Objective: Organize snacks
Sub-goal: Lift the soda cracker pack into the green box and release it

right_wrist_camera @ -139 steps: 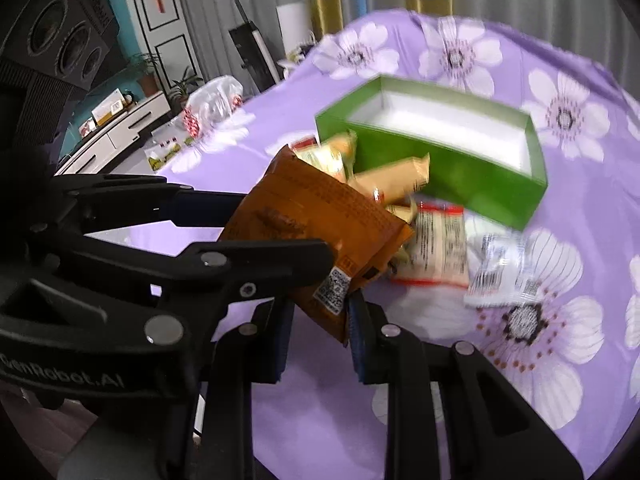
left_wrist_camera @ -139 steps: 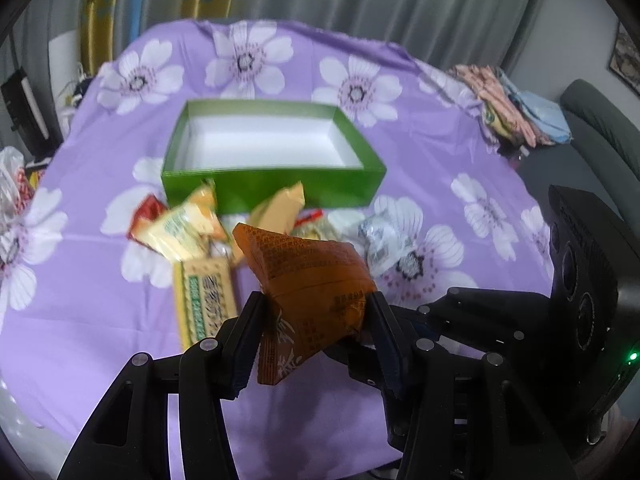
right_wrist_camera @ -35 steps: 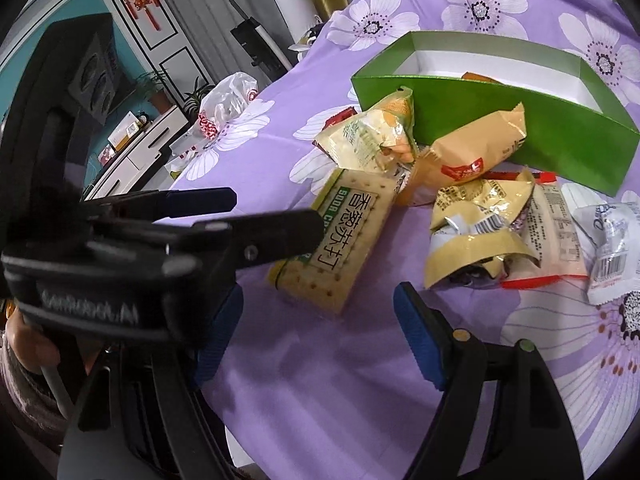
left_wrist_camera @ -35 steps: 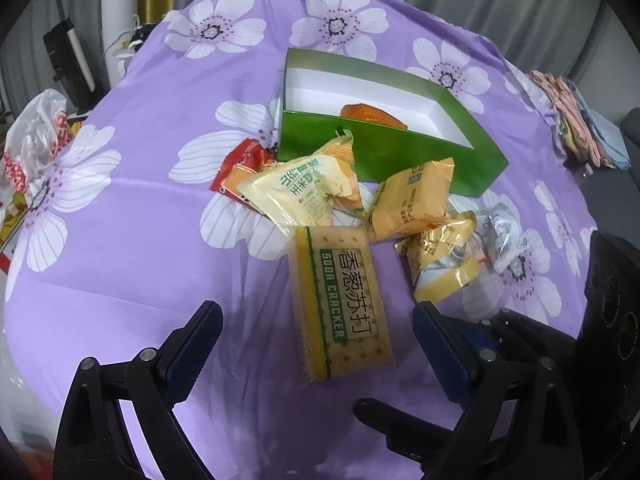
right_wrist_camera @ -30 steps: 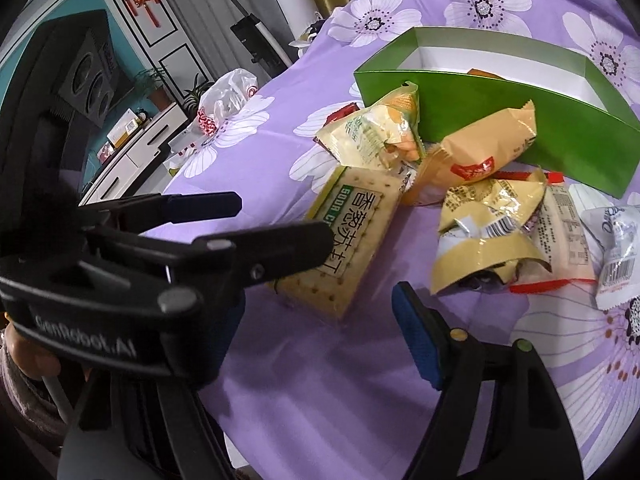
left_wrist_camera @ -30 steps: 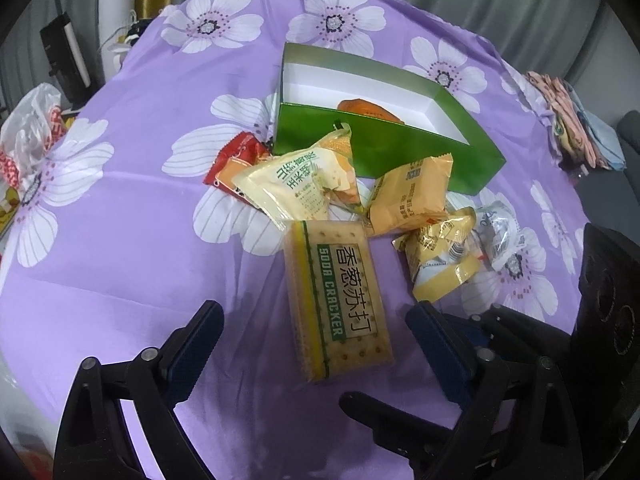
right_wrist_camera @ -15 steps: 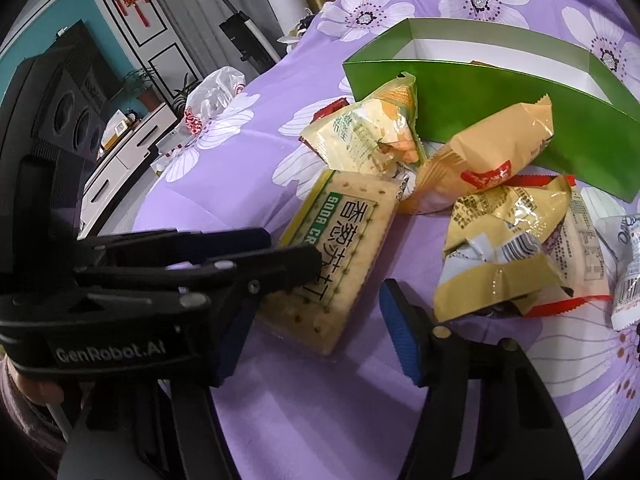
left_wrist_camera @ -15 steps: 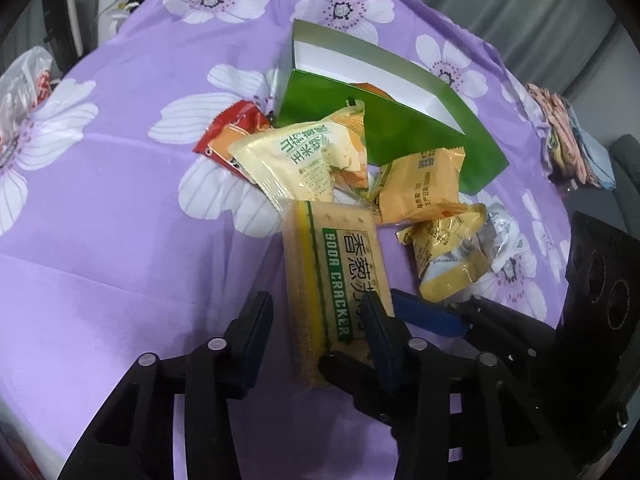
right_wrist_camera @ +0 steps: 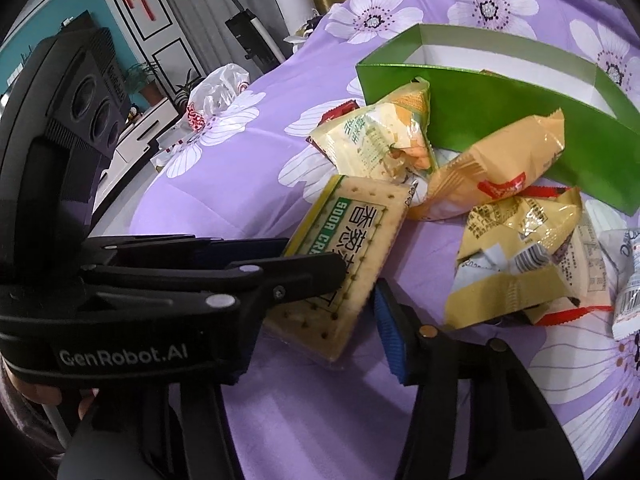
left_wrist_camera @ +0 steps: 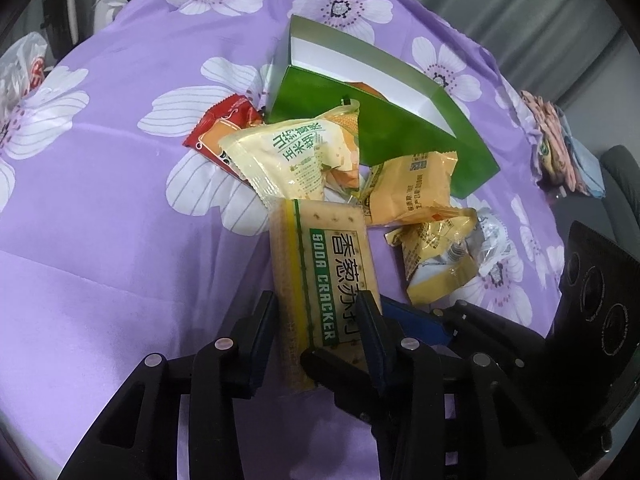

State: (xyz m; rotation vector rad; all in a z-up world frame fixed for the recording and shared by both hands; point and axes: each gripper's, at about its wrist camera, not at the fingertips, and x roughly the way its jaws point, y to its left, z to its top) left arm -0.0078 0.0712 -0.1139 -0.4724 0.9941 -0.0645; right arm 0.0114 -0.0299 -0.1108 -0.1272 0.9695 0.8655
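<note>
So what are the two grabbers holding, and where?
The left gripper pinches the soda cracker pack across its near end. The right gripper, jaws just closing, straddles that end too, not yet squeezing.

A green box [left_wrist_camera: 400,136] (white inside) sits on a purple cloth [left_wrist_camera: 100,240] patterned with white flowers.

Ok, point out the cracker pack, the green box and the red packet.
cracker pack [left_wrist_camera: 320,256], left wrist view, on its printed top face
green box [left_wrist_camera: 400,132], left wrist view, on its near outer wall
red packet [left_wrist_camera: 222,118], left wrist view, on its exposed upper corner
</note>
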